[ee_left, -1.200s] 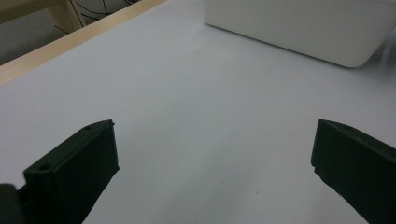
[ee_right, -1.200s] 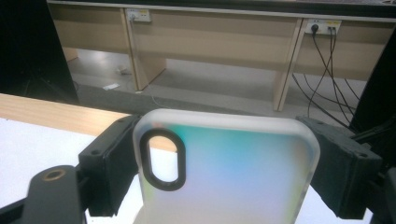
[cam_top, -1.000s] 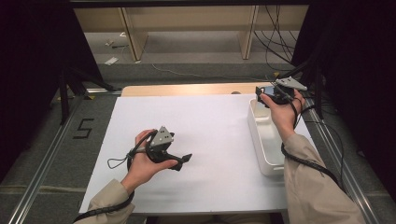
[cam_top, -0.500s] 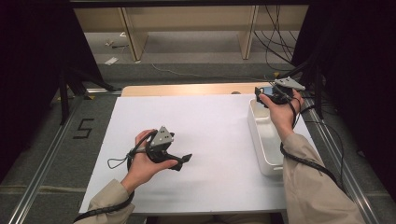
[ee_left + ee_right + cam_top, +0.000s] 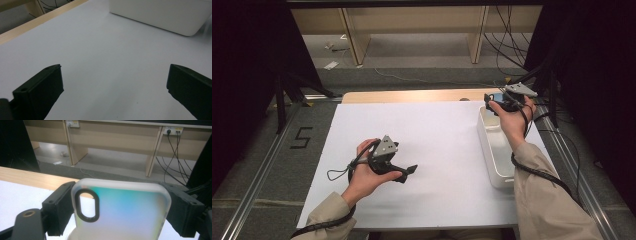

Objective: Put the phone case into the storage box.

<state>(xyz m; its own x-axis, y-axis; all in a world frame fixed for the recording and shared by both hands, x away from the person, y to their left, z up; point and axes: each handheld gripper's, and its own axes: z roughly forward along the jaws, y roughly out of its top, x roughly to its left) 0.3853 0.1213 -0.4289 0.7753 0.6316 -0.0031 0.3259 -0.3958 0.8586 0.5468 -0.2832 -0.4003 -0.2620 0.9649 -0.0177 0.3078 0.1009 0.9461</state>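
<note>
1. The right gripper (image 5: 120, 220) pinches a phone case (image 5: 120, 212) across its width, above the far end of the white bin (image 5: 492, 150).
2. The case looks light, thin and flexible, with a smooth, probably slippery finish; grip the side rims firmly but without bowing them.
3. The left gripper (image 5: 113, 92) rests spread and empty over the white table (image 5: 100, 50).

Phone case (image 5: 120, 212) lower part cut off below.
</note>
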